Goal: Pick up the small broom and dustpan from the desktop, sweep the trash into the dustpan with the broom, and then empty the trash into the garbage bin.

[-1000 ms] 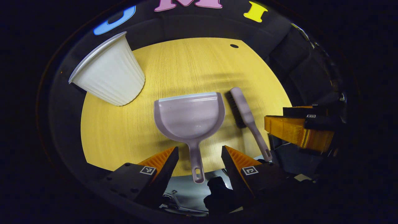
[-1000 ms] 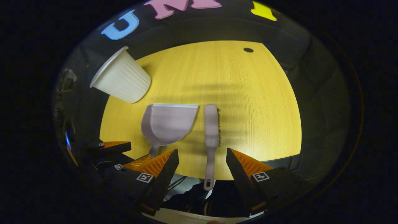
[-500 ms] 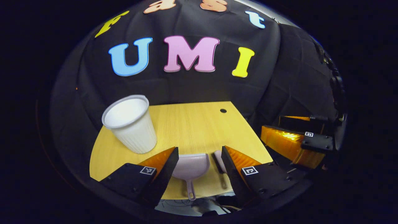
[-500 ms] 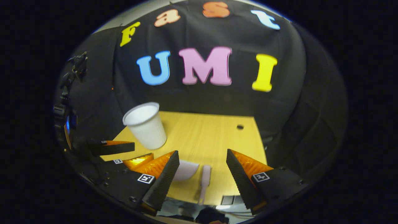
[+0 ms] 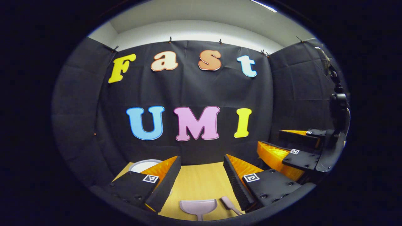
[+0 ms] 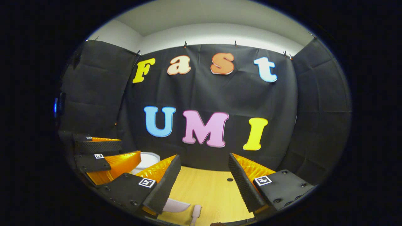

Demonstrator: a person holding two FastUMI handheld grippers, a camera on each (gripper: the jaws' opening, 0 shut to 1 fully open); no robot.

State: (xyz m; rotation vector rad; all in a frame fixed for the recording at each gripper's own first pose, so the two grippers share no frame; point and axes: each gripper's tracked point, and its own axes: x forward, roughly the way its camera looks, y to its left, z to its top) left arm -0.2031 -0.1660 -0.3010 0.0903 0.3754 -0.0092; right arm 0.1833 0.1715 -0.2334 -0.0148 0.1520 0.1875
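Surface: yellow wood surface is lying low in both views, carrying the dustpan, small broom and white bin.
Left claw: hanging released, gripping nothing, above the dustpan.
Right claw: also spread wide, above the broom.
Axis: dustpan mouth is facing the back wall, handle running toward the camera; broom is lying roughly parallel beside it (slightly angled).
Risk: both claws are pointing at the wall, so descending blind is likely risking a missed handle or knocking the bin.
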